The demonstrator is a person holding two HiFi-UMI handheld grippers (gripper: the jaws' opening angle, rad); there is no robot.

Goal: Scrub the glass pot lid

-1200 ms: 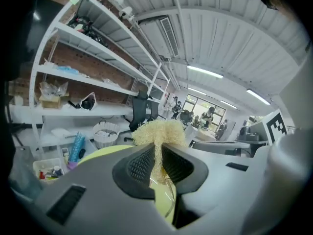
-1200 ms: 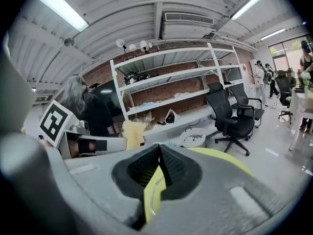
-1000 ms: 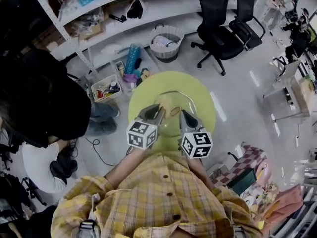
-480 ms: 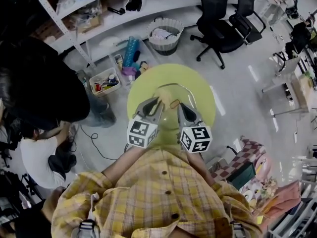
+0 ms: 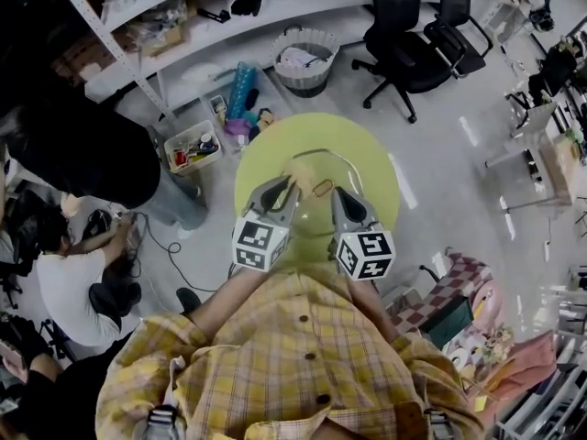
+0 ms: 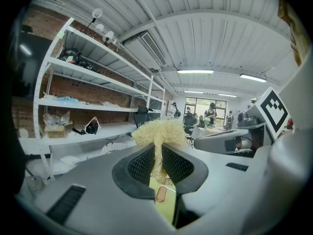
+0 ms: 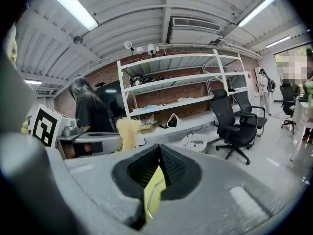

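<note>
The glass pot lid (image 5: 316, 216) lies flat on a round yellow-green table (image 5: 371, 159), its brown knob (image 5: 323, 188) up. My left gripper (image 5: 292, 187) is shut on a pale yellow fibrous scrubber (image 5: 299, 174), which rests on the lid's far left part. In the left gripper view the scrubber (image 6: 157, 133) bulges above the shut left gripper (image 6: 157, 156), and the knob (image 6: 161, 194) shows below. My right gripper (image 5: 337, 200) is at the lid's right side. In the right gripper view the right gripper (image 7: 159, 153) has its pads meeting on the lid's metal rim (image 7: 150, 195).
A woven basket (image 5: 304, 60), a black office chair (image 5: 413, 44) and a plastic bin (image 5: 193, 149) stand on the floor beyond the table. White shelving (image 5: 183, 16) runs along the back. A person in dark clothes (image 5: 83, 154) stands left; another (image 5: 64, 287) crouches below.
The left gripper has slid the scrubber a little farther away and leftward over the lid. The right gripper has stayed put. The person at the left has shifted.
</note>
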